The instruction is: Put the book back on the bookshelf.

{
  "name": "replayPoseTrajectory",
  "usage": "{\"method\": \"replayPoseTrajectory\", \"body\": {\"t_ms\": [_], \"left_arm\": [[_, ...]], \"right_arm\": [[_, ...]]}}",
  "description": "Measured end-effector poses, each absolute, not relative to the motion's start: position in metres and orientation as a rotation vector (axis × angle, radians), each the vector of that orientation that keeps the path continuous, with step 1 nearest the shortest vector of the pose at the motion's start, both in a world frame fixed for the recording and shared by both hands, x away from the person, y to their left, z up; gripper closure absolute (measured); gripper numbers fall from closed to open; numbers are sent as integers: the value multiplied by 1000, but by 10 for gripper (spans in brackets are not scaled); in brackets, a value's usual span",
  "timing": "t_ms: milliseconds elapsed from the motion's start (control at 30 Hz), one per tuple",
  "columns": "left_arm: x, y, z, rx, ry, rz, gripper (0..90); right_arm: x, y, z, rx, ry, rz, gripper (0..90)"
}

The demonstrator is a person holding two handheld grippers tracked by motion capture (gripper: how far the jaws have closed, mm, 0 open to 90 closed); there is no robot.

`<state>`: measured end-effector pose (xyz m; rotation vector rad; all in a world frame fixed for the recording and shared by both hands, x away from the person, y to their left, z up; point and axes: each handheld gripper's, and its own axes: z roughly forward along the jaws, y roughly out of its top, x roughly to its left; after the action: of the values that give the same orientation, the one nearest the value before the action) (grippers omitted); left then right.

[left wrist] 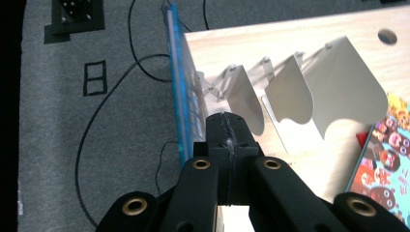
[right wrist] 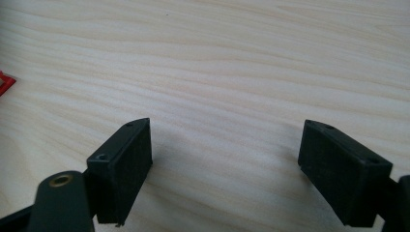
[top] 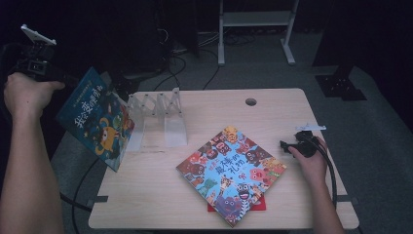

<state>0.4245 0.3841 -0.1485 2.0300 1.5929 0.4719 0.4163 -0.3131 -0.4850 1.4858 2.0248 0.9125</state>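
Note:
A blue picture book (top: 95, 119) hangs tilted in the air over the table's left edge. My left gripper (top: 68, 79) is shut on its upper corner. In the left gripper view the book's edge (left wrist: 178, 87) runs just left of the closed jaws of the left gripper (left wrist: 227, 126). A colourful picture book (top: 231, 173) lies flat mid-table on top of a red item (top: 260, 204). My right gripper (top: 285, 145) rests low on the table to the right of that book. In its own view the right gripper (right wrist: 225, 164) is open over bare wood.
A clear folding book rack (top: 156, 114) with upright dividers (left wrist: 309, 87) stands at the back left of the wooden table (top: 146, 195). A cable hole (top: 251, 102) sits near the far edge. Cables lie on the grey floor (left wrist: 96, 121) to the left.

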Motion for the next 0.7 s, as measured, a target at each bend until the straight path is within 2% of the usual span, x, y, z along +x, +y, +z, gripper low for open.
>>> {"method": "replayPoseTrajectory", "body": {"t_ms": [333, 700], "left_arm": [[408, 360, -155, 2085, 1474, 461, 900], [391, 325, -180, 2159, 1330, 434, 899]], "right_arm": [[416, -313, -485, 1486, 2025, 912, 185], [416, -313, -485, 1486, 2025, 913, 185]]}}
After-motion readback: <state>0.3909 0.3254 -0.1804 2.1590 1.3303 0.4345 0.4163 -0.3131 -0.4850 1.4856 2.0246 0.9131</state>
